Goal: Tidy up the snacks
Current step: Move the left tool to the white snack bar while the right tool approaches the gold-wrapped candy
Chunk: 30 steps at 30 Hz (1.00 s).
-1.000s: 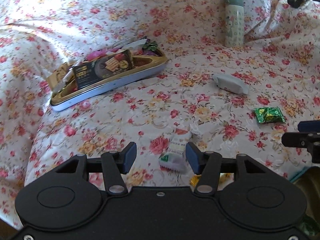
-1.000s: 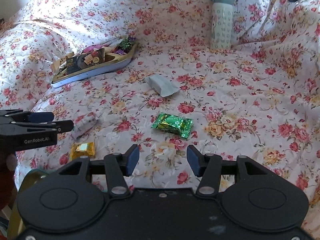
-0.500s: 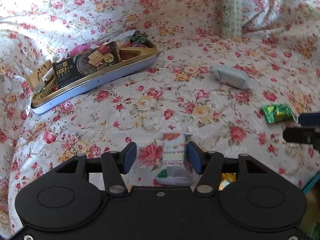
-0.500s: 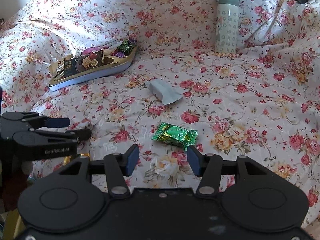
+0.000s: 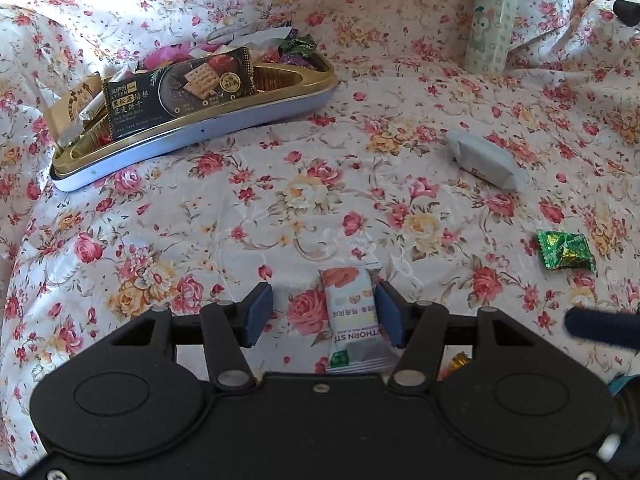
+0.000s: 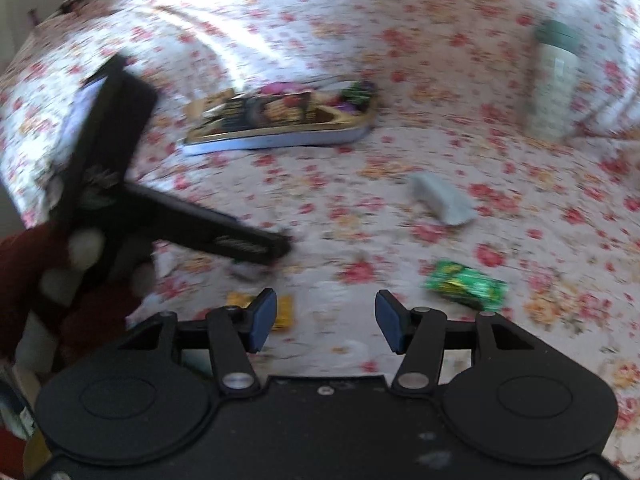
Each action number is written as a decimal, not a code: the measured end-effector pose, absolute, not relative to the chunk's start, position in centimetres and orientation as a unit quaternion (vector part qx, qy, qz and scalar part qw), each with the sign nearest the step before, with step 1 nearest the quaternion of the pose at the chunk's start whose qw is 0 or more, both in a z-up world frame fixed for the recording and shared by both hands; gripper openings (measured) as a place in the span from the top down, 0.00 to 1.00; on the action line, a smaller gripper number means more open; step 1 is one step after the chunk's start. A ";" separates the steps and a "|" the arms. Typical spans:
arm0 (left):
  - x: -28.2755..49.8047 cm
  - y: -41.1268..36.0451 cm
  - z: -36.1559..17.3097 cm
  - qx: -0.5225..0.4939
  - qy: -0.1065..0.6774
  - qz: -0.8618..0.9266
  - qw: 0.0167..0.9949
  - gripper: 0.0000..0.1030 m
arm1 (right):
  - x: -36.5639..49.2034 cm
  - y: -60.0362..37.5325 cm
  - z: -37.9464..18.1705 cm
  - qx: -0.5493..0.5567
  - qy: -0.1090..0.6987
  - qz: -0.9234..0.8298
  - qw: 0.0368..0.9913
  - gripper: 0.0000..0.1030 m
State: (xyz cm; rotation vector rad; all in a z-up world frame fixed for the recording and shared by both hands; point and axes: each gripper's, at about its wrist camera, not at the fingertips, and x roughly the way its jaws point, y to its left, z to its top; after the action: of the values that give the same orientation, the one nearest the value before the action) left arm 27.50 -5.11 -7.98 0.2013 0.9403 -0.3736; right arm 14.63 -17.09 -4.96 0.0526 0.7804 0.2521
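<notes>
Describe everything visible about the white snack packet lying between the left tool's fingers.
The white snack packet is a small sealed pillow pouch of glossy film with an orange-red top, crimped ends and printed lettering that reads upside down. It lies flat on the floral cloth, lengthwise between the open fingers of the left tool, close against the right-hand pad; contact is unclear. Its near end is hidden.

I am looking at a home, most likely a bedroom. A soft bed with a rumpled flowered sheet (image 5: 280, 208) carries everything, and a patterned drinking bottle (image 5: 491, 20) stands on it beside an open snack tin (image 5: 224, 120).
</notes>
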 end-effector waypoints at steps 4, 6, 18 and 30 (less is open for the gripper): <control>27.5 -5.1 -8.0 0.096 0.451 -0.178 0.869 0.39 | 15.1 -15.0 -5.5 0.008 0.386 0.143 0.911 0.42; 27.6 -5.1 -8.0 0.095 0.453 -0.177 0.869 0.39 | 15.6 -14.2 -6.0 -0.004 0.394 0.145 0.907 0.42; 27.4 -5.1 -8.0 0.095 0.447 -0.176 0.872 0.39 | 17.6 -18.3 -7.2 0.003 0.425 0.051 0.904 0.42; 27.5 -5.1 -8.0 0.094 0.449 -0.174 0.871 0.39 | 16.4 -17.5 -5.9 0.015 0.391 0.092 0.916 0.42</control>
State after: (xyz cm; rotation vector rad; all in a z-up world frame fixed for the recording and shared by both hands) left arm 27.49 -5.10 -8.03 0.1958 0.9386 -0.3637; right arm 16.43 -17.54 -5.87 0.0301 0.8055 0.1887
